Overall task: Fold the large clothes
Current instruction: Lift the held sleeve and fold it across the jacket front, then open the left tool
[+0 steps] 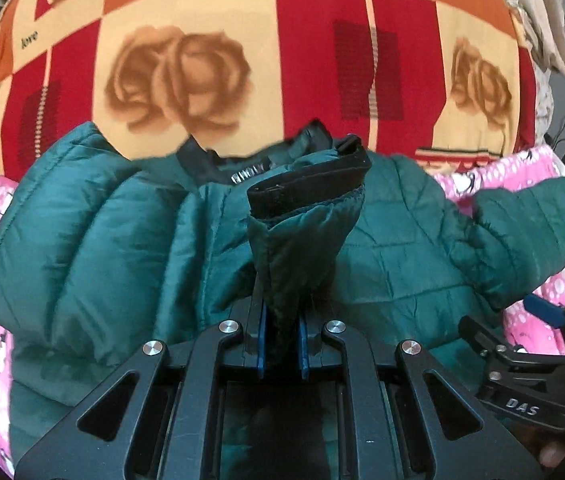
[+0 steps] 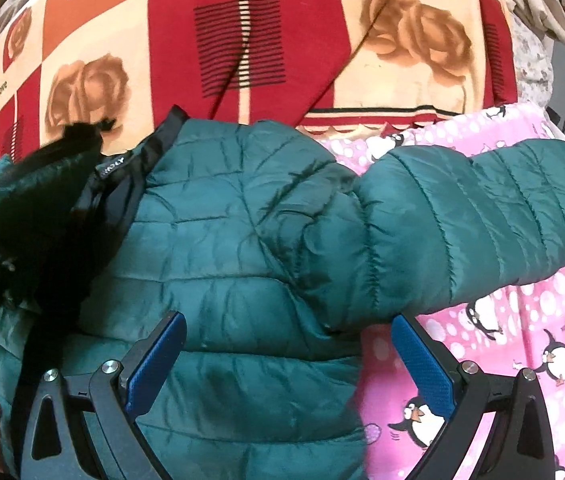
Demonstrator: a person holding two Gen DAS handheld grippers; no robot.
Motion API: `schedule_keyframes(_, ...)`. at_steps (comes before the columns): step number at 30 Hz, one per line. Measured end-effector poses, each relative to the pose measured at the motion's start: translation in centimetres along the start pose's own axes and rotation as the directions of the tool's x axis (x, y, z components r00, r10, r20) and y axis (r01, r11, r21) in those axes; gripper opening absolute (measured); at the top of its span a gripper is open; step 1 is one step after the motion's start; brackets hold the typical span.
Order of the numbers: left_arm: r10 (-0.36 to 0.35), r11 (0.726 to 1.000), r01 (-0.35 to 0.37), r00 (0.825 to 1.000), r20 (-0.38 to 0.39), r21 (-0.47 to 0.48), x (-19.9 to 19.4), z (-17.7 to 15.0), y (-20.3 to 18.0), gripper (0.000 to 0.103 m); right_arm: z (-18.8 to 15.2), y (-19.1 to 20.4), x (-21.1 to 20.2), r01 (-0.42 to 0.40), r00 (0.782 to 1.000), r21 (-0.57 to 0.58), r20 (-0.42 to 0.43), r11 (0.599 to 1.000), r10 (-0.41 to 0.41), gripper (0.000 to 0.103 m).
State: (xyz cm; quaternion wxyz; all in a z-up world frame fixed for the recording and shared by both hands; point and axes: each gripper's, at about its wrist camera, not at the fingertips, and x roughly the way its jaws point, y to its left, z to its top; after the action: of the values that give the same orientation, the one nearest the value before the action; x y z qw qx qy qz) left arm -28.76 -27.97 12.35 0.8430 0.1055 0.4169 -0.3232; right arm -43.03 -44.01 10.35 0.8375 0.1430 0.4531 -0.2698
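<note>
The left gripper [image 1: 280,344] pinched a cuffed sleeve [image 1: 302,240] of the green jacket [image 2: 242,240]. The right gripper [image 2: 288,364] stood wide above the jacket, holding nothing, over the pink sheet [image 2: 502,340].

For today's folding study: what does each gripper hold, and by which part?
The left gripper pinches the green puffer jacket's sleeve just below its black cuff. The right gripper, jaws open, holds nothing.

One jacket, two cloths, two grippers.
One green quilted jacket [image 2: 242,248] at centre frame; one pink penguin sheet [image 2: 502,340] lower right; one red rose-print blanket [image 2: 282,20] along the top; two grippers, left gripper [image 1: 282,340] and right gripper [image 2: 288,364].
</note>
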Motion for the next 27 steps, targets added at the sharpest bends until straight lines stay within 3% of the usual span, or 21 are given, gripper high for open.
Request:
schedule_keyframes(5,-0.002,1.000,0.002,0.999,-0.050,0.004,2.0,-0.9,-0.6,0.011,-0.4,-0.7,0.5,-0.010,1.000,0.017,-0.026,1.000,0.010,0.102)
schedule_keyframes(8,-0.032,0.999,0.030,0.997,-0.068,-0.026,2.2,-1.0,-0.1,0.018,-0.6,-0.8,0.6,-0.017,0.999,0.027,-0.040,0.999,0.018,0.103)
schedule_keyframes(12,-0.120,0.991,0.115,0.989,-0.084,-0.069,1.1,-0.9,0.7,0.054,-0.7,-0.9,0.2,-0.040,0.998,0.060,-0.042,0.997,0.043,0.103)
schedule_keyframes(15,-0.135,0.990,0.131,0.988,-0.072,-0.059,-1.0,-0.9,1.3,0.062,-0.7,-0.7,-0.5,-0.048,0.998,0.067,-0.037,0.997,0.051,0.103)
schedule_keyframes(22,-0.048,0.998,0.049,0.999,0.019,-0.044,-7.4,-0.5,6.5,0.066,0.2,1.2,-2.2,-0.104,0.994,0.053,-0.015,0.993,0.105,0.102)
schedule_keyframes(26,0.103,0.994,-0.099,0.989,0.108,-0.043,-10.5,-0.3,11.1,0.067,1.3,3.0,-2.3,-0.157,0.987,0.046,-0.011,0.986,0.158,0.102)
schedule_keyframes(27,0.137,0.990,-0.132,0.983,0.121,-0.047,-10.9,-0.3,12.1,0.073,1.7,3.7,-2.0,-0.174,0.985,0.045,-0.014,0.984,0.175,0.102)
